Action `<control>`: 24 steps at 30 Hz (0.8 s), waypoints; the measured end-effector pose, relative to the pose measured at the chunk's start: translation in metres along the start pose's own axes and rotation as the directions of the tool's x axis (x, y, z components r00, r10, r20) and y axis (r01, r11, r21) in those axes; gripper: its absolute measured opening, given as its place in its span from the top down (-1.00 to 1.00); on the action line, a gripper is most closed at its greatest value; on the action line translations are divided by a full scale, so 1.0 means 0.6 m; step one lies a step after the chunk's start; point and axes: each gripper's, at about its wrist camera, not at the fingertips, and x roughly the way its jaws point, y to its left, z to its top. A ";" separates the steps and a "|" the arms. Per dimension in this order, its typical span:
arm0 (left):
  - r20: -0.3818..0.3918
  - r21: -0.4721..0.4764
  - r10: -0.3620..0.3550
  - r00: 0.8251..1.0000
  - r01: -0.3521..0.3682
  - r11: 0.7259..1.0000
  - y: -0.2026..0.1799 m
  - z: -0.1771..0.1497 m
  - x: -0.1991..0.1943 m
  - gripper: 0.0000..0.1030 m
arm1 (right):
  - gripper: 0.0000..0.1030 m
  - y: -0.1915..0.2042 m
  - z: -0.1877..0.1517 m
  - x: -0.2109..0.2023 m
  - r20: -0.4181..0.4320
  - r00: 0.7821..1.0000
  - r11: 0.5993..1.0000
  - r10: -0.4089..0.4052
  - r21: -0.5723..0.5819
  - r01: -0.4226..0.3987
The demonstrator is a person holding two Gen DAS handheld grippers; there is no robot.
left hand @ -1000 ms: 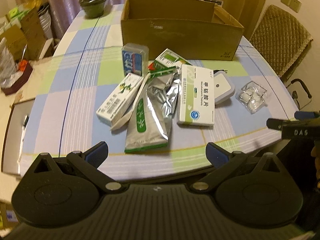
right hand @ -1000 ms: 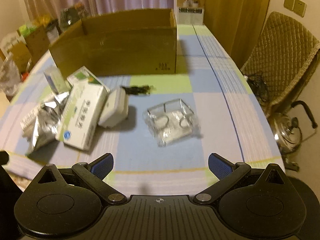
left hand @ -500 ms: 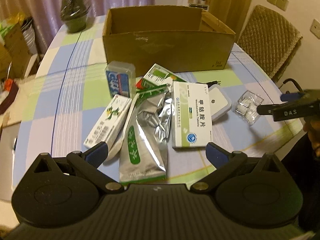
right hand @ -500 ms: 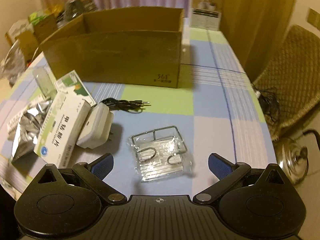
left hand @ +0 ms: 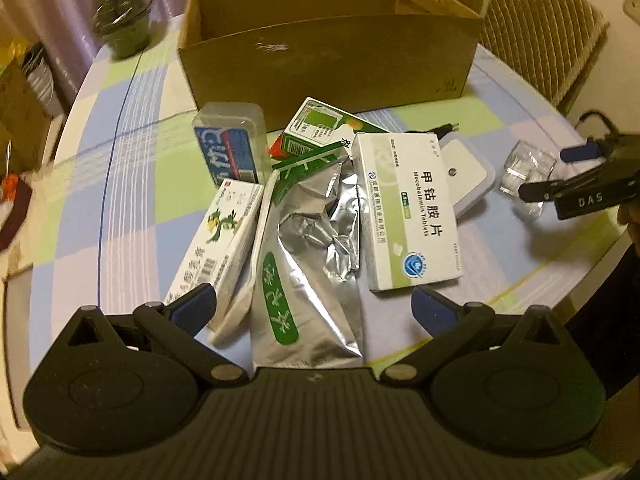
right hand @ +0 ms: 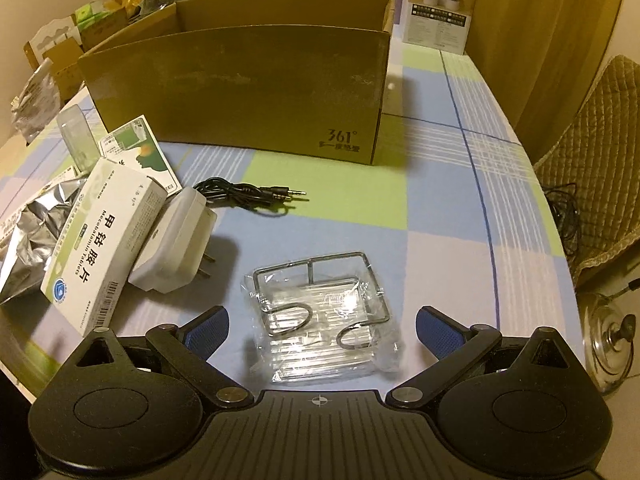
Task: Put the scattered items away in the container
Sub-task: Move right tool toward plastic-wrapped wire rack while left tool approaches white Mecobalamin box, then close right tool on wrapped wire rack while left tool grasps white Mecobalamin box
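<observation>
An open cardboard box (left hand: 332,48) (right hand: 240,92) stands at the back of the checked table. In front of it lies a heap: a silver foil pouch (left hand: 308,256), a white-green tablet box (left hand: 408,212) (right hand: 100,240), a long white box (left hand: 220,248), a green box (left hand: 320,128), a clear blue-labelled case (left hand: 232,148) and a white plug adapter (left hand: 468,176) (right hand: 176,248). My left gripper (left hand: 314,306) hangs open just above the pouch's near end. My right gripper (right hand: 322,326) (left hand: 560,172) stands open on either side of a wire rack in clear wrap (right hand: 320,320) (left hand: 526,168). A black audio cable (right hand: 252,194) lies behind it.
A dark pot (left hand: 124,20) sits at the table's back left and a white carton (right hand: 440,8) at the back right. A quilted chair (right hand: 592,180) and a metal kettle (right hand: 608,348) stand off the table's right edge. Clutter fills the far left (right hand: 60,48).
Both grippers have come forward and lower over the table. The left now hovers over the pouch; the right has closed in on the wrapped wire rack. Nothing has been taken hold of.
</observation>
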 end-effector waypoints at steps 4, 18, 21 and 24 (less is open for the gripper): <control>0.047 0.052 -0.037 0.998 0.034 0.998 -0.022 0.013 0.000 -0.97 | -1.00 0.001 0.000 0.002 0.013 1.000 1.000 0.010 0.006 -0.010; 0.072 0.016 -0.115 0.991 0.114 0.993 -0.091 0.037 0.040 -0.92 | -0.97 -0.008 0.009 0.027 0.024 0.999 1.000 0.026 -0.006 -0.026; 0.075 0.003 -0.122 0.990 0.122 0.993 -0.094 0.037 0.044 -0.92 | -0.50 -0.010 0.009 0.037 0.001 0.999 0.999 0.044 -0.017 -0.044; 0.077 0.004 -0.114 0.990 0.115 0.993 -0.099 0.038 0.049 -0.92 | -0.43 -0.011 0.008 0.039 0.002 0.999 0.999 0.044 -0.024 -0.044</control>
